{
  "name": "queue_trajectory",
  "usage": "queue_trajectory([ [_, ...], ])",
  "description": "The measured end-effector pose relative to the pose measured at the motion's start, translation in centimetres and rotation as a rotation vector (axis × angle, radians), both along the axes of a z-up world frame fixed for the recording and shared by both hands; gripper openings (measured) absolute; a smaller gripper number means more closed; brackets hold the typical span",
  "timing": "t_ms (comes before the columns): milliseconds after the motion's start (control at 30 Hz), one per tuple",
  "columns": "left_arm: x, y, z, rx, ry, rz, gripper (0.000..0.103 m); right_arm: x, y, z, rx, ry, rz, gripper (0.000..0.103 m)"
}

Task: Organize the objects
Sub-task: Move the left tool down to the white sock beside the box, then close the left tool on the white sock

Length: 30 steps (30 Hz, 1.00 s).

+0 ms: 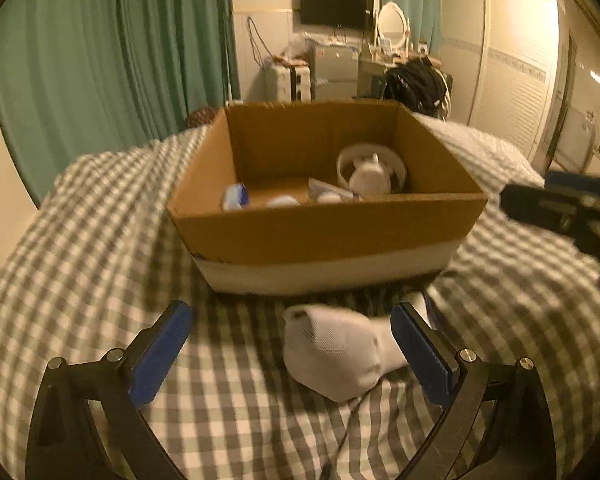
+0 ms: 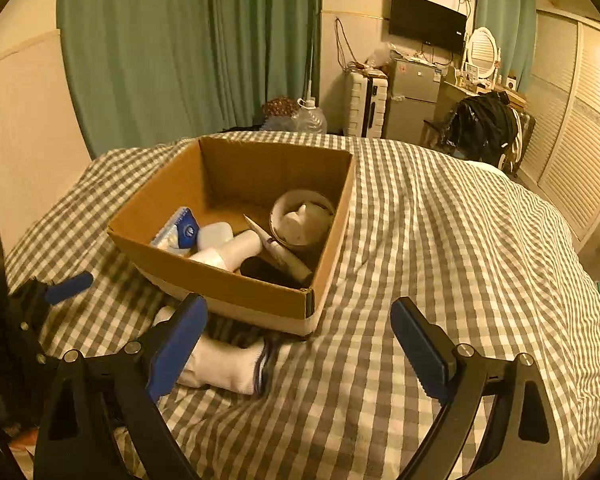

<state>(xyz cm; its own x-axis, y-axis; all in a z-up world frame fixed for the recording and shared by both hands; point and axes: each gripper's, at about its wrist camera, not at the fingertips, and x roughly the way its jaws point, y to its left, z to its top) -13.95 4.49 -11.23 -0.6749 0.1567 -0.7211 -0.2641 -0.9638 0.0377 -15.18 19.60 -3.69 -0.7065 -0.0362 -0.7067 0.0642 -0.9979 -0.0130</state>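
A white sock (image 1: 332, 352) lies on the checked bedspread (image 1: 100, 240) just in front of an open cardboard box (image 1: 324, 232). My left gripper (image 1: 294, 328) is open, with the sock between its blue pads, nearer the right one. In the right wrist view the sock (image 2: 224, 364) lies by the box's (image 2: 236, 292) near wall, partly behind the left finger. My right gripper (image 2: 300, 328) is open and empty above the bedspread. The box holds a white bowl with a cup (image 2: 304, 220), a tube (image 2: 276, 248), a blue packet (image 2: 180, 232) and white items.
The right gripper shows blurred at the right edge of the left wrist view (image 1: 568, 212). The left gripper shows at the left edge of the right wrist view (image 2: 40, 300). Green curtains (image 2: 188, 48), a suitcase (image 2: 366, 100) and a small fridge (image 2: 412, 96) stand beyond the bed.
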Motion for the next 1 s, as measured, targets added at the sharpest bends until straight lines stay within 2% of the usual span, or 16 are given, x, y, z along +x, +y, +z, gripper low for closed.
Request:
queue_trajectory([
  [167,-0.8,0.4,-2.1,-0.021,-0.036,0.037,0.102,0.0,0.0,0.0,0.004,0.0,-0.005,0.093],
  [467,-2.1,1.7,-5.5,-0.012,-0.136,-0.002,0.103,-1.0,0.6,-1.4,-0.014,-0.063,-0.039,0.093],
  [700,-2.7,2.0,-6.8,0.044,-0.189,-0.018,0.103,-0.8,1.8,-0.8,-0.06,-0.048,-0.082,0.093],
  [933,-2.2,3.0,-7.5,0.016,-0.215,-0.064,0.102,-1.0,3.0,-0.9,-0.119,-0.069,-0.12,0.093],
  [1000,-2.1,3.2,-7.6,0.021,-0.22,-0.078,0.097,-1.0,3.0,-0.9,-0.118,-0.068,-0.121,0.093],
])
